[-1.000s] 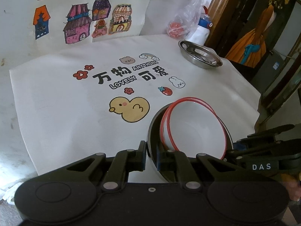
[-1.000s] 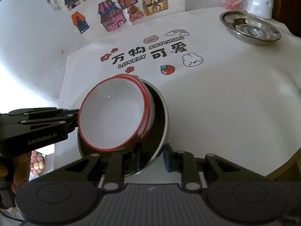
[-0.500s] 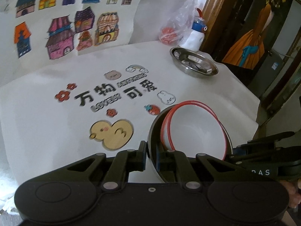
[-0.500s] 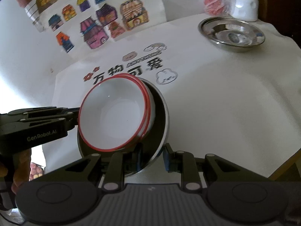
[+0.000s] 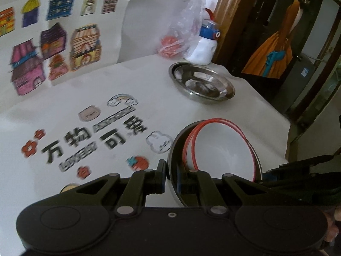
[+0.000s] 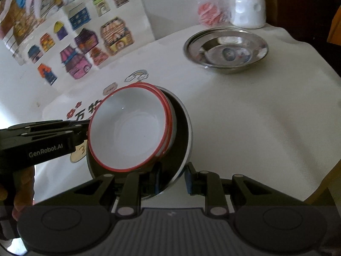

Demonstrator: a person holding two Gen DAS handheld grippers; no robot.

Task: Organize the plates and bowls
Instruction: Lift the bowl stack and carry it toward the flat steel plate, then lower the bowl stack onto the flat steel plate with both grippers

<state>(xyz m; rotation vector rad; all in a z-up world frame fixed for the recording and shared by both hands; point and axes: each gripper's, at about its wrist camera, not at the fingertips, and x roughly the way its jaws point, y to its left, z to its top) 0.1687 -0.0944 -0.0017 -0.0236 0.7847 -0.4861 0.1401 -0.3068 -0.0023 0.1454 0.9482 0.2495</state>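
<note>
Both my claws clamp one round steel pan (image 6: 181,149) at opposite rims: left claw (image 5: 169,177) low-centre in its view, right claw (image 6: 172,180) likewise. Two nested white bowls with red rims (image 6: 130,128) sit tilted inside. A shiny steel plate (image 5: 202,84) rests on the table (image 6: 255,117), upper right.

Bare cloth (image 6: 245,111) lies before the steel plate (image 6: 226,49).
</note>
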